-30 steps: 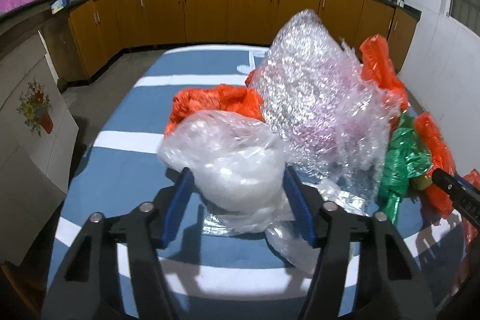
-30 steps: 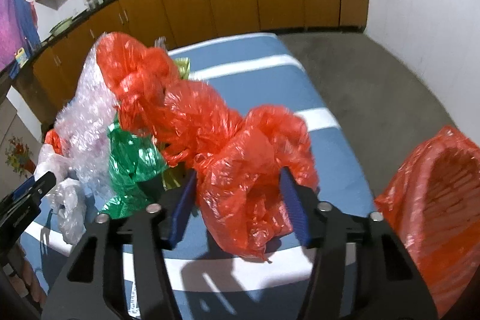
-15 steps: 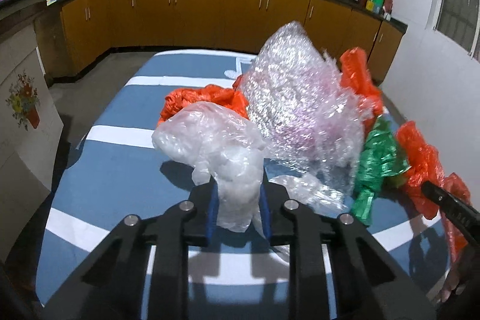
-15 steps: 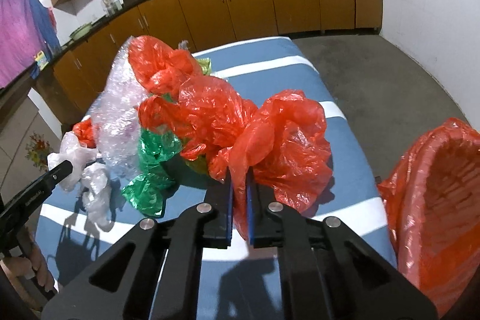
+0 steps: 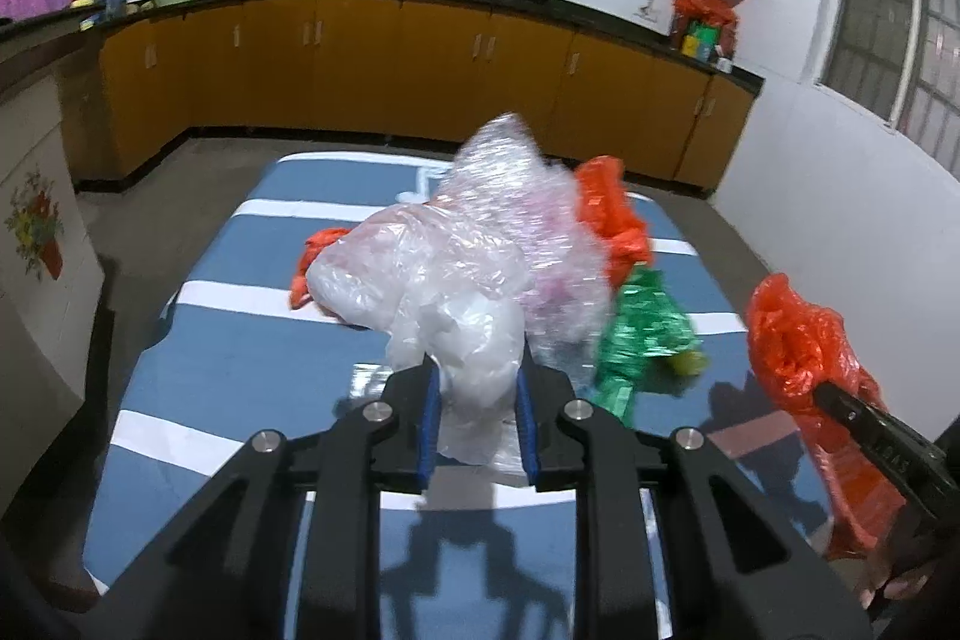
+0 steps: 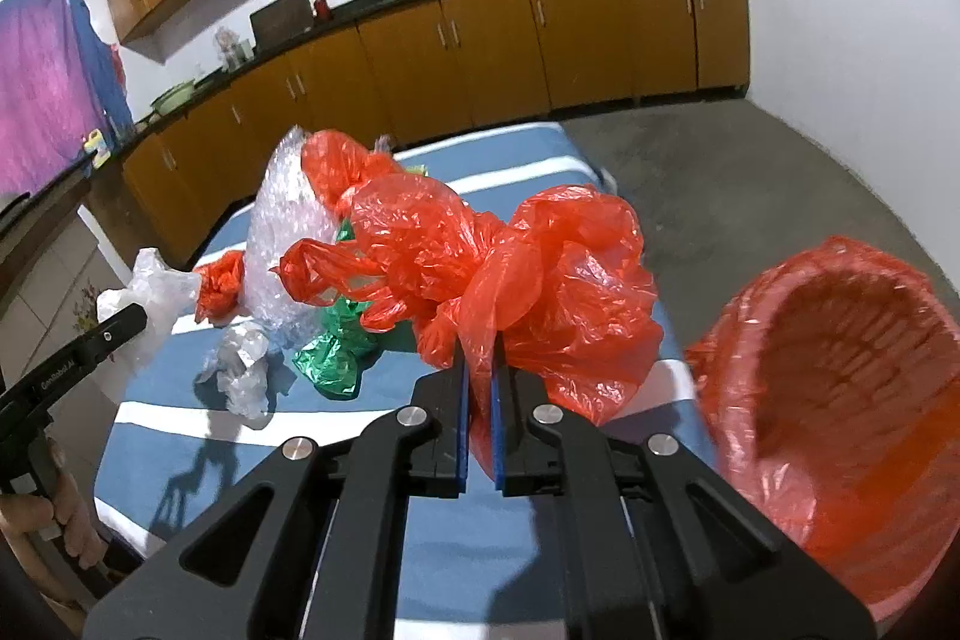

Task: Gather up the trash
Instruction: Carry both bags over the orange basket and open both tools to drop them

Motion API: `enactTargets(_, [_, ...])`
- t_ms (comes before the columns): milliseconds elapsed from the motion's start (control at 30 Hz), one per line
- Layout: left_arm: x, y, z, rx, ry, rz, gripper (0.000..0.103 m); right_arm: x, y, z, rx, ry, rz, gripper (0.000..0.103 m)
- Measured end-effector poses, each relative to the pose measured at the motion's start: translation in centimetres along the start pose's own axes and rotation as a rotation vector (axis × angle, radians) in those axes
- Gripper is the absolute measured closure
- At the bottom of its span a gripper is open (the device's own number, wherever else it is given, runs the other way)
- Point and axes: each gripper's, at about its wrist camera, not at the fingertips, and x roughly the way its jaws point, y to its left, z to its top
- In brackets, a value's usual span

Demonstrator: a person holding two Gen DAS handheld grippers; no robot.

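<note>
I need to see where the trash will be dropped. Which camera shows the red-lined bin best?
The right wrist view: the red-lined wicker bin fills its right side, mouth open toward the camera, beside the blue striped table. The left wrist view does not show the bin at all.

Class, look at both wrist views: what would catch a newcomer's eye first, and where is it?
The bright red plastic bag pinched in the right claw, beside the red-lined bin at the table's right. Next, the clear plastic bag gripped by the left claw, before the bubble wrap heaped mid-table.
</note>
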Motion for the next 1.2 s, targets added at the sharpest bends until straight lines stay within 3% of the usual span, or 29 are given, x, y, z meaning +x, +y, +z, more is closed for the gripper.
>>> enactTargets(333, [-1.6, -7.2, -0.3, 0.094, -0.003, -0.166, 0.081, -5.3, -3.5, 0.1, 0.041, -0.082, -0.099, 0.097])
enactTargets(733, [-1.4, -17.2, -2.2, 0.211, 0.036, -0.377, 0.081, -10.0, -10.9, -1.3, 0.149, -0.130, -0.290, 0.097])
enactTargets(1200, [0.6, -27.4, -4.8, 0.354, 0.102, -0.564, 0.081, -11.3, -15.2, -2.3, 0.252, -0.161, -0.349, 0.097])
